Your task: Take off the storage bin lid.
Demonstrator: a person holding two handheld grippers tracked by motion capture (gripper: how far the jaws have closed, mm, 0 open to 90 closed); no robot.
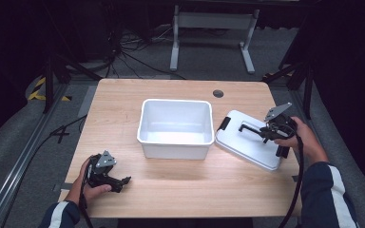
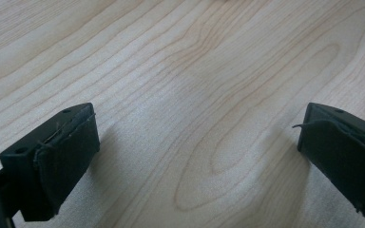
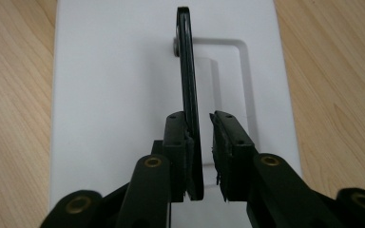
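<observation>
A white bin (image 1: pixel 176 101) stands open in the middle of the wooden table (image 1: pixel 123 95). Its white lid (image 1: pixel 247 145) lies flat to the right of it, with the black handle (image 1: pixel 247 128) swung upright. My right gripper (image 1: pixel 264 131) straddles that handle from the right. In the right gripper view the handle (image 3: pixel 188 80) stands on edge between the jaws of my right gripper (image 3: pixel 200 116). It lies against the left pad, with a gap to the right pad. My left gripper (image 1: pixel 123 182) rests at the table's front left, open over bare wood (image 2: pixel 197 133).
Black clips (image 1: pixel 224 123) sit at the lid's ends. A round cable hole (image 1: pixel 218 93) is near the table's far edge. Beyond the table, a white desk frame (image 1: pixel 214 21) and cables lie on the dark floor.
</observation>
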